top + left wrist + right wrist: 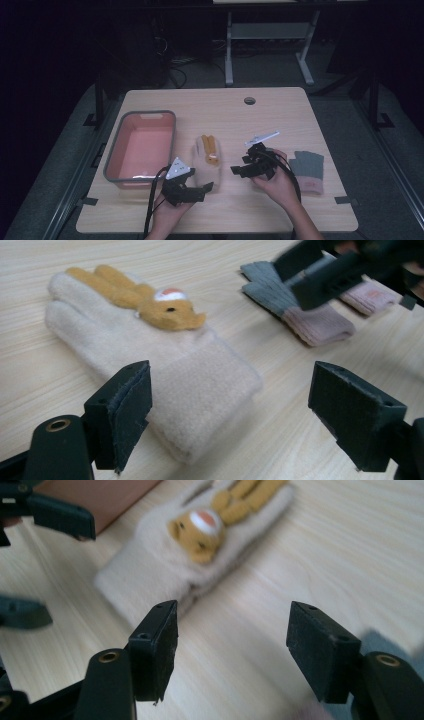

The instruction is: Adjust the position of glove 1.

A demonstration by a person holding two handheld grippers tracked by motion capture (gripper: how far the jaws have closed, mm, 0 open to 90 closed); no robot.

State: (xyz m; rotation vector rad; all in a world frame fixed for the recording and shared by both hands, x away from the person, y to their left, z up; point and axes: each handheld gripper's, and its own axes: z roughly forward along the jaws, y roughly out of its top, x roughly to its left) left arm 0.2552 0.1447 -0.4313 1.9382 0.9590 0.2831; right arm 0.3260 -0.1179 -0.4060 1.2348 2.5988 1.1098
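A cream knitted glove with an orange animal figure on its back lies flat at the table's middle. My left gripper hovers just in front of the glove's cuff, open, with the cuff between and beyond its jaws. My right gripper is open to the right of the glove, jaws pointing left at the glove and holding nothing. In the left gripper view the left gripper stands wide. In the right gripper view the right gripper is wide too.
A pink basin with a grey rim stands left of the glove. A grey and pink glove pair lies at the right, beside the right hand, and the pair appears beyond the cream glove. A round cable hole is at the back.
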